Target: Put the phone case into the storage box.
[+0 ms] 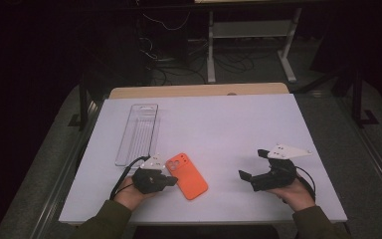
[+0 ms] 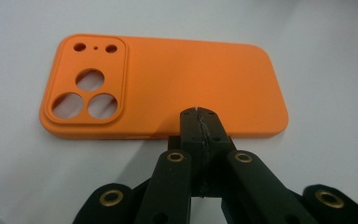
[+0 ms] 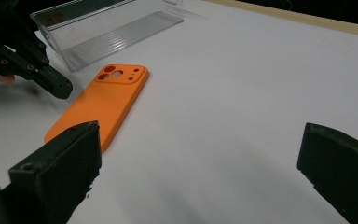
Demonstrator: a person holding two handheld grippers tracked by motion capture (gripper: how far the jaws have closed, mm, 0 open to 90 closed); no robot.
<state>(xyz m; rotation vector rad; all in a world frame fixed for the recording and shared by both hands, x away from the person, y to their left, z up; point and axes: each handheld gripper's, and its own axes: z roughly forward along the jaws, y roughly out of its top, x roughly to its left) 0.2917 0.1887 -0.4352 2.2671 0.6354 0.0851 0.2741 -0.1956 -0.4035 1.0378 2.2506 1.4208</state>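
Note:
An orange phone case (image 1: pixel 188 175) lies back up on the white table, its camera cutouts toward the far left (image 2: pixel 89 91). My left gripper (image 1: pixel 173 180) rests at the case's left long edge with its jaws pressed together (image 2: pixel 199 123) and nothing between them. From the right gripper view the tip of the left gripper (image 3: pixel 58 88) lies just beside the case (image 3: pixel 103 100). My right gripper (image 1: pixel 252 163) is held to the right of the case, wide open (image 3: pixel 198 140) and empty, pointing toward it.
A clear plastic tray (image 1: pixel 138 133) lies lengthwise at the table's left, beyond the case, and it is empty (image 3: pixel 107 28). White tabletop (image 1: pixel 229 129) spreads between and behind the grippers. A wooden strip (image 1: pixel 199 90) runs along the far edge.

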